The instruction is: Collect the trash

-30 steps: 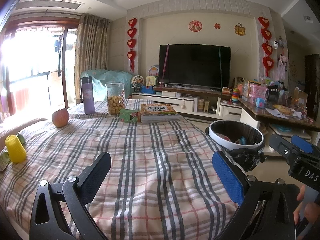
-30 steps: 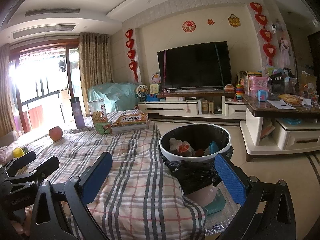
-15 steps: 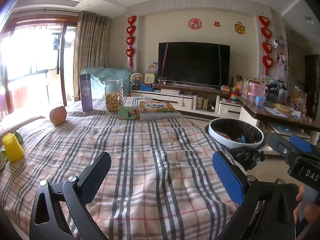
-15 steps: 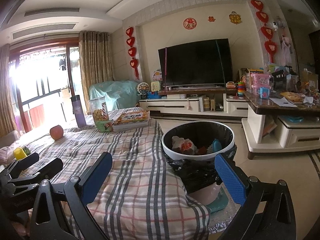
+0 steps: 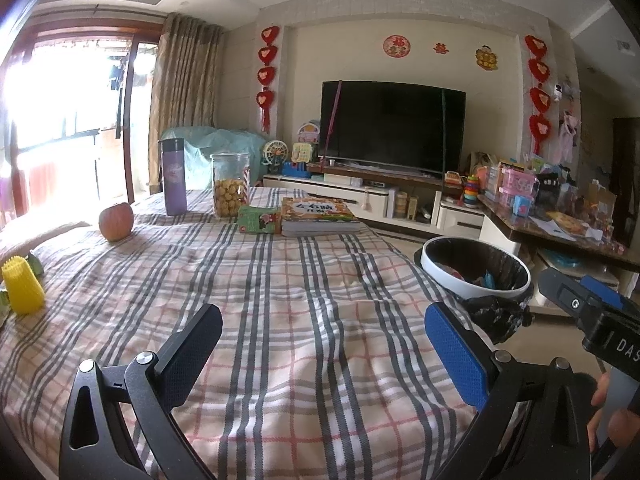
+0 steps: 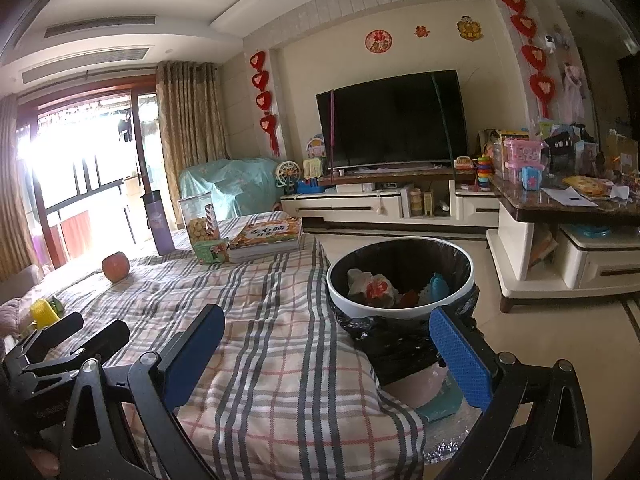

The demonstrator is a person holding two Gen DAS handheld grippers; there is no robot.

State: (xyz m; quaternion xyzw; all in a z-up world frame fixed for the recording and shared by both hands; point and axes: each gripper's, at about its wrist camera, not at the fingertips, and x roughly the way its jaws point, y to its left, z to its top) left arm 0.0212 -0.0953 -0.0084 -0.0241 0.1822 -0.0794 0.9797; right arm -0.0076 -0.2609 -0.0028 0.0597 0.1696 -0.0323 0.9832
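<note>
A cream far wall carries a dark television flanked by red heart hangings; below runs a white media cabinet; far left, bright balcony doors beside tan curtains; pale tiled floor right.

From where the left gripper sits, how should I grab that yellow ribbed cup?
Grip the yellow cup across its ribbed sides near the middle, coming in level from the table's near edge. It stands upside down, wider at the bottom, so the walls taper upward. The left gripper is open.

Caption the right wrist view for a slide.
Open right gripper hovers empty over the plaid tablecloth, beside a trash bin holding wrappers.
</note>
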